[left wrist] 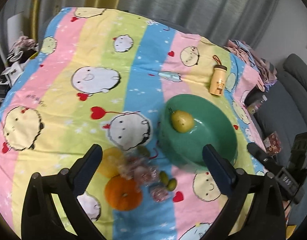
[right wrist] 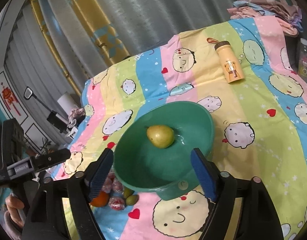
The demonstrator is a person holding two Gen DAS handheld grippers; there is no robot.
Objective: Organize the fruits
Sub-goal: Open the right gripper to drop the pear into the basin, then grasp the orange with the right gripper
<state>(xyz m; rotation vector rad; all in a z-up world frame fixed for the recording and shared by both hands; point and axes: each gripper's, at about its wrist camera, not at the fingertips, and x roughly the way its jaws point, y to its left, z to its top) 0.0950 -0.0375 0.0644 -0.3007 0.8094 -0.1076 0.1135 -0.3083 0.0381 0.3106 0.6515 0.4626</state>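
Observation:
A green bowl (left wrist: 213, 140) (right wrist: 133, 160) stands on the striped cartoon cloth with one yellow-green pear (left wrist: 182, 121) (right wrist: 161, 136) lying in it. Left of the bowl lies a heap of fruit: an orange (left wrist: 123, 195) (right wrist: 100, 200), a yellow fruit (left wrist: 109, 160), red wrapped pieces (left wrist: 159, 193) (right wrist: 116, 203) and small green fruits (left wrist: 171, 184) (right wrist: 131, 200). My left gripper (left wrist: 152, 161) is open above this heap, nothing between its fingers. My right gripper (right wrist: 152, 169) is open over the bowl's near rim, holding nothing.
A yellow bottle with a bear picture (left wrist: 218, 80) (right wrist: 230, 63) lies on the cloth beyond the bowl. Folded clothes (right wrist: 269, 6) are piled at the far right corner. Grey curtains hang behind. A dark sofa (left wrist: 289, 108) stands to the right.

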